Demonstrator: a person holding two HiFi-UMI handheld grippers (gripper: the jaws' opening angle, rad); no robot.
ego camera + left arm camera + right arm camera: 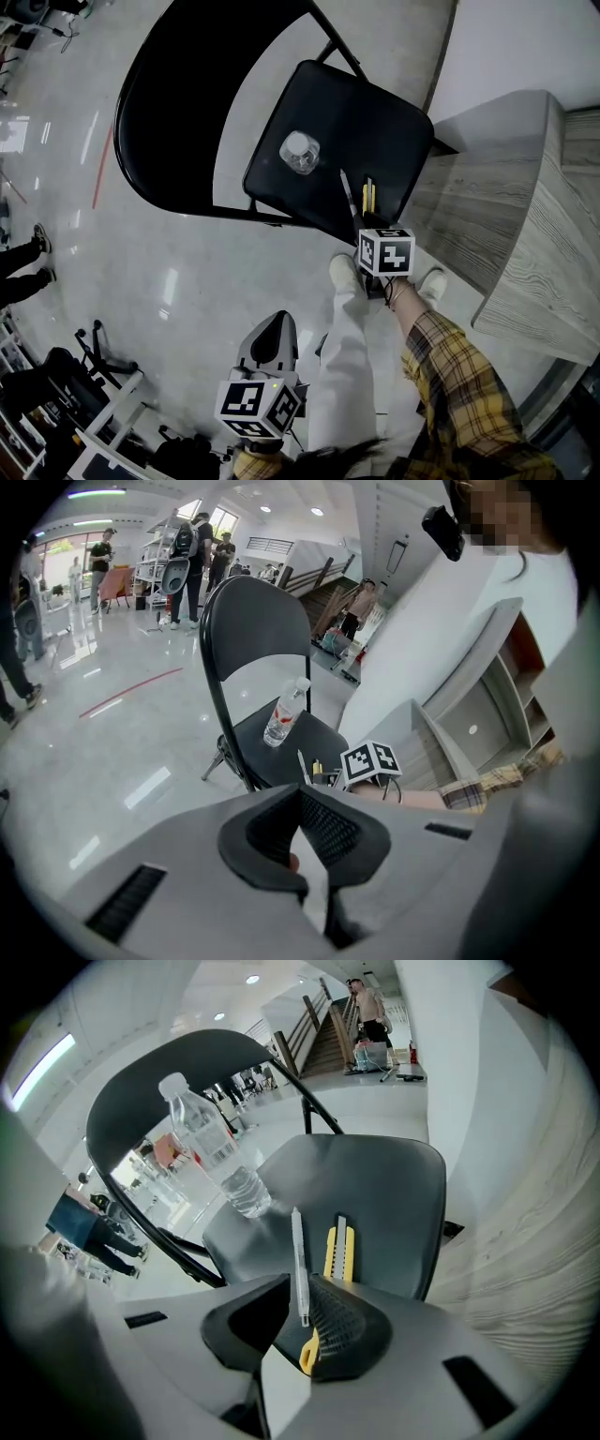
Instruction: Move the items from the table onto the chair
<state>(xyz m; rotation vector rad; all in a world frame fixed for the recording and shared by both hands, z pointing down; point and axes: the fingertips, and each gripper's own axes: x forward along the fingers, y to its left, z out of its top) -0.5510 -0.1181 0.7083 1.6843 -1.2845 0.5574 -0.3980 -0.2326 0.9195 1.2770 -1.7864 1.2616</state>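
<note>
One item, the water bottle (300, 152), is already standing on the chair (375, 122) seat, beyond and to the left of the right hand-held gripper (302, 1290). Two more, a pen (296, 1241) and a yellow utility knife (341, 1246), are being gripped together between that gripper's half-closed jaws and pointed over the seat's near edge; whether they are touching the seat cannot be told. The task is being judged nearly finished, with only their release left, as far as can be seen. The left hand-held gripper (300, 797) is being held fully closed on nothing, low and well behind the right one. The wood-grain surface (525, 187), just right of the right gripper, is showing no item on its visible part. A glossy pale floor (169, 244) with a red line (101, 169), people (197, 555) and a staircase (328, 583) are being shown beyond.
</note>
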